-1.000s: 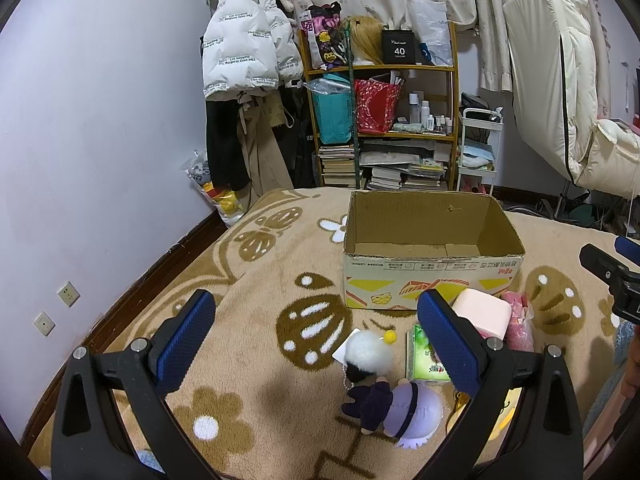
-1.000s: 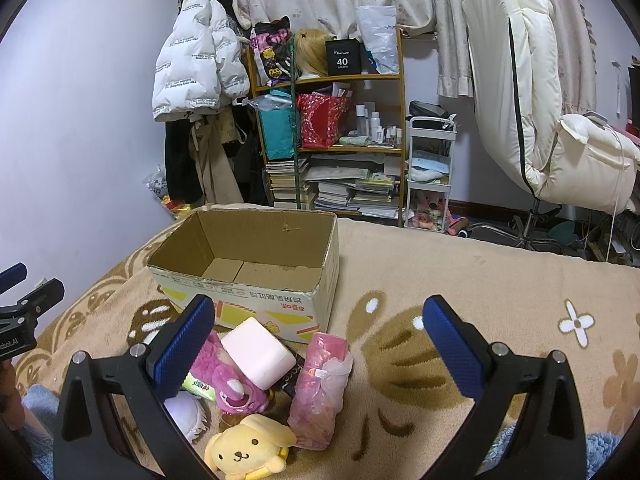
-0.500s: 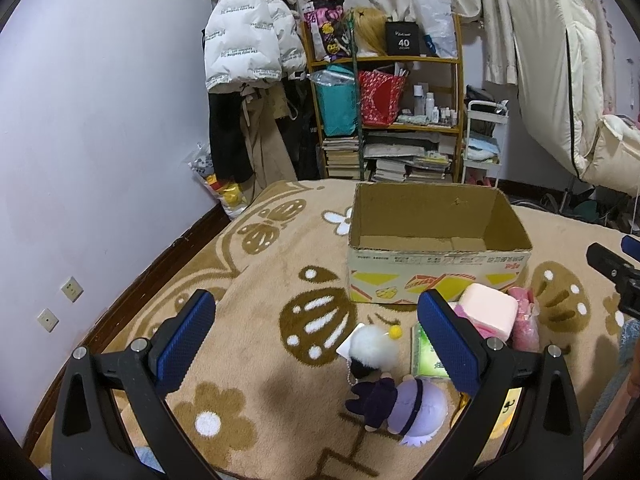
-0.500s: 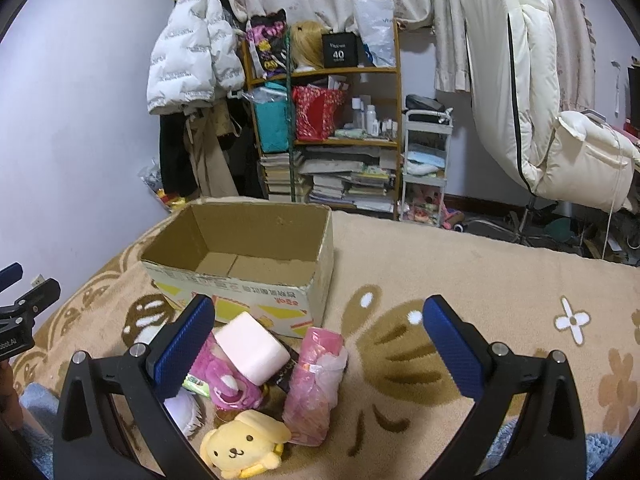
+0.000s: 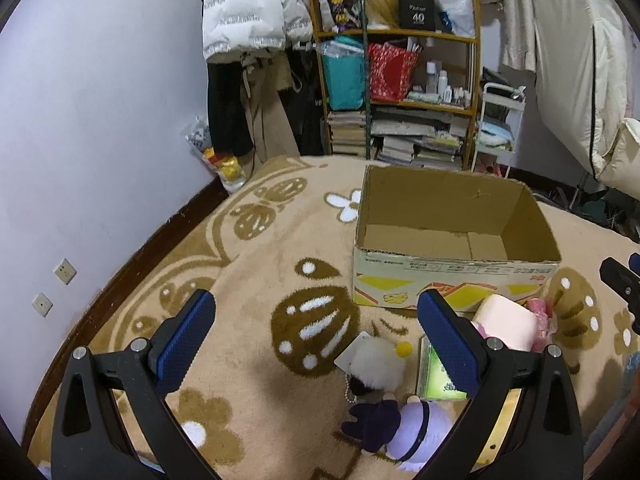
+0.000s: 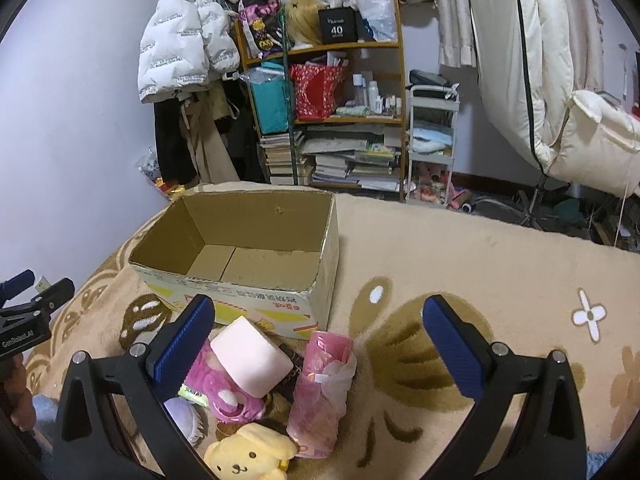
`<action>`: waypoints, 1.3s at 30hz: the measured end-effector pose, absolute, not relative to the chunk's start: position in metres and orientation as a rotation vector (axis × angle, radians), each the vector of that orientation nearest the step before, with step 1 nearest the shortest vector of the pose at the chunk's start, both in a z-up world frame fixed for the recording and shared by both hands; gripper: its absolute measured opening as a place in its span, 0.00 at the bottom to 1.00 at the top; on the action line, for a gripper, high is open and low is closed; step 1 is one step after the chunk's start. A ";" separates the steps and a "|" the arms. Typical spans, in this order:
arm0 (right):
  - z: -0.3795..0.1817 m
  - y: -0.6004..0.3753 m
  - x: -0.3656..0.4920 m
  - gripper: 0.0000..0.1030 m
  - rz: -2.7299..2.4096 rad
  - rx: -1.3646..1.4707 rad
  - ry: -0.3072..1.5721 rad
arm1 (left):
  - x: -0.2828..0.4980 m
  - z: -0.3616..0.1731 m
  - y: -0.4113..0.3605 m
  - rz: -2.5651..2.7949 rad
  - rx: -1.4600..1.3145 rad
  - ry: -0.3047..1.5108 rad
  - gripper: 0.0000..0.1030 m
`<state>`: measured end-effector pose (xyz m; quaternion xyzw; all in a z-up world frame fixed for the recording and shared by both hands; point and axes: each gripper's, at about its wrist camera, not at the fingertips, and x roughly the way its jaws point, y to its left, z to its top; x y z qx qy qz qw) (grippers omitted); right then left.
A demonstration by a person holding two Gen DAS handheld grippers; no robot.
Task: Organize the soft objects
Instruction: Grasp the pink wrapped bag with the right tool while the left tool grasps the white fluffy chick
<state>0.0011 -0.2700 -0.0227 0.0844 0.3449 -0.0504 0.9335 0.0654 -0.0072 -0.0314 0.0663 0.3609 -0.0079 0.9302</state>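
An open, empty cardboard box stands on the carpet. In front of it lies a pile of soft things: a pink block, a pink plush, a pink bagged roll, a yellow dog plush, a white pompom keychain, a purple doll and a green tissue pack. My left gripper is open and empty above the pompom. My right gripper is open and empty above the pile.
A patterned beige carpet covers the floor. A crowded shelf and hanging coats stand behind the box. A white cart and a cream chair are at the back right. The wall runs along the left.
Both grippers have tipped down and come a little nearer the box and the pile. Nothing was picked up; both stay open.
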 end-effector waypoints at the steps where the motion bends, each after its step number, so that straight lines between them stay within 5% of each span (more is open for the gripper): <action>1: -0.024 -0.271 0.004 1.00 -0.098 0.178 0.712 | 0.070 -0.035 -0.008 -0.015 0.136 0.754 0.97; 10: -0.051 -0.282 0.026 0.99 -0.113 0.218 0.824 | 0.096 -0.065 -0.012 -0.037 0.108 0.885 0.97; 20: -0.096 -0.296 0.047 0.79 -0.111 0.283 0.987 | 0.113 -0.099 -0.024 -0.069 0.146 0.993 0.97; 39: -0.148 -0.303 0.070 0.73 -0.092 0.343 1.142 | 0.135 -0.149 -0.023 -0.088 0.135 1.173 0.97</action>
